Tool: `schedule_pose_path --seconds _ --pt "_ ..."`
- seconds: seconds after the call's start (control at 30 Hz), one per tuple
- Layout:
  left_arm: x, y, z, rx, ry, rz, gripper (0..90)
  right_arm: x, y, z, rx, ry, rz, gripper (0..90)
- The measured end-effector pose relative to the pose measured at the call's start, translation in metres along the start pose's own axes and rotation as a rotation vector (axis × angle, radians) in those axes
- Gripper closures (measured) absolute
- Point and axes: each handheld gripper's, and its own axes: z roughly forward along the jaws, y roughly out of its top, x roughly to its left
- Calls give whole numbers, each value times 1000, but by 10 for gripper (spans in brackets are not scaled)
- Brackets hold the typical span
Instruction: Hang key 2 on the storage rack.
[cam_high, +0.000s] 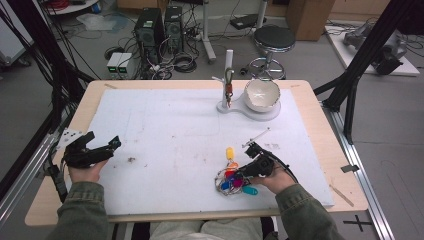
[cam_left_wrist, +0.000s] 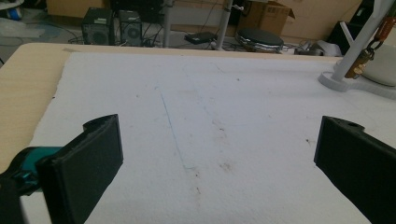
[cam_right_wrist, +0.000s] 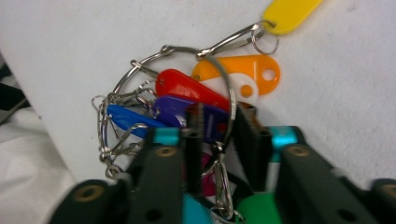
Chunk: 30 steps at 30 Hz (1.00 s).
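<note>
High view: the key ring (cam_high: 233, 179) lies on the white mat (cam_high: 165, 135) near the front edge, right of centre, a wire loop carrying bright plastic tags. The right gripper (cam_high: 246, 172) sits on it, jaws drawn in on the bunch. The left gripper (cam_high: 102, 146) rests well apart at the mat's left side, jaws spread, holding nothing. A stand (cam_high: 228, 82) with a bowl (cam_high: 261, 94) is at the far side.

Left gripper view: both jaws stand wide over bare mat.

Right gripper view: the jaws are nearly together, pinching the wire ring (cam_right_wrist: 229, 100) and the purple tag (cam_right_wrist: 175, 109) beneath it.

The bunch looks light but loose: tags will likely swing and slide on the thin, slick wire. The loop itself seems the best hold; a tag alone would let the rest dangle and twist.
</note>
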Motion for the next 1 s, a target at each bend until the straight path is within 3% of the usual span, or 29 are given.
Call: schedule_pose_path --seconds 0.03,0.2,0.43,1.0 --pt "0 0 0 1 -1 0 17 -1 -1 0 1 20 19 801" --pt "0 0 0 0 0 -2 17 -1 -2 -2 -4 48 24 834" --pt "0 0 0 -1 0 -2 17 -4 -3 -9 -83 107 46 835" --pt "0 0 1 -2 -1 -1 17 -2 5 -29 -159 142 33 833"
